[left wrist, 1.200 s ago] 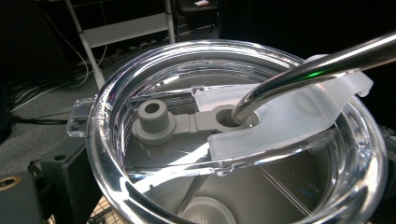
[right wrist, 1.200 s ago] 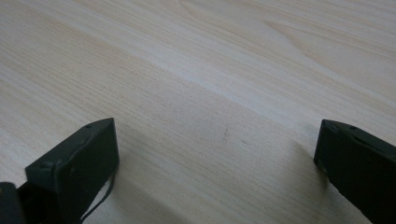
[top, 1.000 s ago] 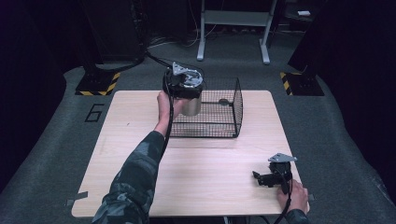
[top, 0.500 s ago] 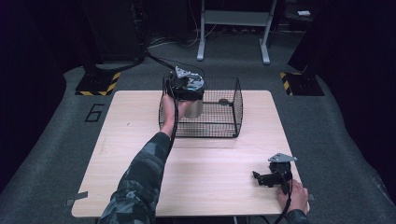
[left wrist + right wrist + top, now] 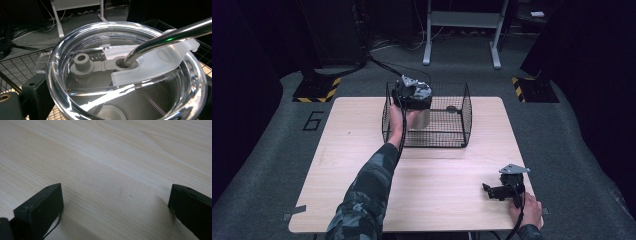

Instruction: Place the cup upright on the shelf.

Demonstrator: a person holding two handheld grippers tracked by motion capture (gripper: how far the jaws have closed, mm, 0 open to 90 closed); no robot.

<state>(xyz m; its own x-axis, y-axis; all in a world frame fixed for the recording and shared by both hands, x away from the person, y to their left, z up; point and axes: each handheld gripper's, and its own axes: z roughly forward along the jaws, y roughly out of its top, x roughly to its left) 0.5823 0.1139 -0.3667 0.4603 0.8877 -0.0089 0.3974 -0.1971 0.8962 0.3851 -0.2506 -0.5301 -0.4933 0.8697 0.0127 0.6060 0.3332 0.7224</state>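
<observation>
High view puts your left gripper [image 5: 412, 95] clamped, it seems, on the steel tumbler [image 5: 418, 116] in the wire basket [image 5: 462, 131] at upper centre — rigid, slick-walled, top-heavy with its lid [image 5: 130, 72] and straw [image 5: 165, 40] — so grip the body, while your right gripper [image 5: 498, 192] rests spread at lower right.

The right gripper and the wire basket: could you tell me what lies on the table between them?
Nothing: in the high view, bare wooden table separates the right gripper from the wire basket.
</observation>
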